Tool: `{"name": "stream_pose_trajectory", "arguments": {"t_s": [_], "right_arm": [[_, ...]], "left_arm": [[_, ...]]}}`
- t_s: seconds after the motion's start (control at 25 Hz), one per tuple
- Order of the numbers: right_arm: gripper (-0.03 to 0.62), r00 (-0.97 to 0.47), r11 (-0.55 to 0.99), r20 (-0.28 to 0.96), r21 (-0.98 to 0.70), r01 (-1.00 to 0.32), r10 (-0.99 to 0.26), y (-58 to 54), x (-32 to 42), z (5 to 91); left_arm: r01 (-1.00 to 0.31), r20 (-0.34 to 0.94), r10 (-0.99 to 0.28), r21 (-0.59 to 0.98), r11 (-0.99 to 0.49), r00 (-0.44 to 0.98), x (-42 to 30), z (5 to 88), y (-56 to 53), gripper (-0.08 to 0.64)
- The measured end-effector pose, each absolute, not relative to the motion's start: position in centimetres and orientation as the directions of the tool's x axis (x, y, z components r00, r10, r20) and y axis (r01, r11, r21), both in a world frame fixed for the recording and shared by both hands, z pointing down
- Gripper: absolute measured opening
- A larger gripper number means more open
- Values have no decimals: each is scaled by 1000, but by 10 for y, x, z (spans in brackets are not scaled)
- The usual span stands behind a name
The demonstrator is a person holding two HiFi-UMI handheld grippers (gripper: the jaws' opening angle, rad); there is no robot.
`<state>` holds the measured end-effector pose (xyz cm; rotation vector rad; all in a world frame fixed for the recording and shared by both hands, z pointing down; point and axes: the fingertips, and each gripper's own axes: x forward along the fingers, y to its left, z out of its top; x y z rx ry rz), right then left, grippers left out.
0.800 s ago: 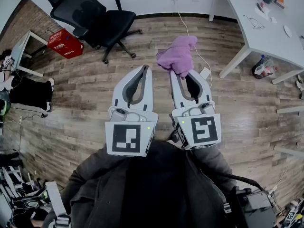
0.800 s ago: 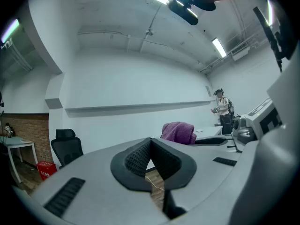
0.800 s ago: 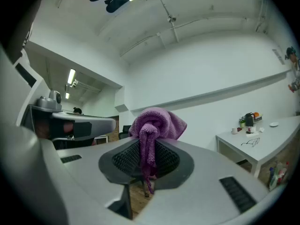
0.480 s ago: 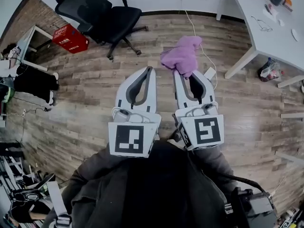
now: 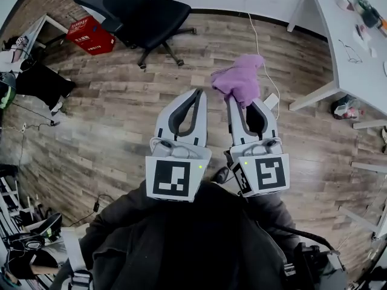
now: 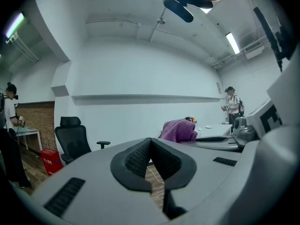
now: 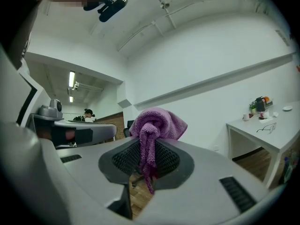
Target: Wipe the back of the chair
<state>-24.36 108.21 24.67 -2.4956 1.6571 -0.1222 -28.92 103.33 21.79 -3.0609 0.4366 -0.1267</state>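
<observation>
1. Head view: the chair (image 5: 139,11) stands at the top of the frame, well apart from both grippers, so wiping has not begun.
   - The right gripper (image 5: 247,99) pinches a purple cloth (image 5: 239,80). The left gripper (image 5: 196,92) is pressed together on nothing.
   - A white cable (image 5: 257,41) trails over the floor near the path to the chair, and a foot could likely catch it.
   - The chair sits on casters, so a hard push on its back might roll or swivel it away.
   - A red box (image 5: 91,34) beside the chair bears white print, too small to read.
   - The gripper cubes show only black-and-white square markers, no words.

2. Left gripper view: the jaws of the left gripper (image 6: 150,143) meet with nothing between them.
   - The chair (image 6: 70,142) faces it from across the room, with the red box (image 6: 49,159) beside it.
   - No writing is legible.

3. Right gripper view: the right gripper (image 7: 146,159) clamps only a narrow twisted strand of the cloth (image 7: 157,123), and the bulk bunches above.
   - Rubbing drag may pull that strand free.
   - No labels show.
</observation>
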Motion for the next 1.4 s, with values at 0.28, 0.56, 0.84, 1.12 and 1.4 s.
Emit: {"name": "stream_pose_trajectory", "arguments": {"t_s": [0.28, 0.56, 0.84, 1.12, 1.4], "right_arm": [[72, 402, -401, 27, -142, -905, -915, 993, -185, 253], [72, 392, -395, 50, -134, -909, -919, 899, -139, 248], [72, 391, -393, 37, -95, -915, -920, 848, -106, 228], [72, 399, -397, 6, -97, -913, -917, 825, -57, 223], [72, 366, -362, -8, -130, -923, -930, 796, 14, 233]], "left_arm": [[-268, 73, -268, -7, -963, 961, -227, 225, 936, 5], [-271, 53, -269, 41, -962, 962, -180, 220, 839, 5], [-281, 37, -279, 56, -958, 959, -153, 209, 785, 4], [-301, 42, -300, 41, -953, 953, -115, 210, 758, 5], [-340, 69, -339, 10, -940, 938, -48, 219, 734, 3]]}}
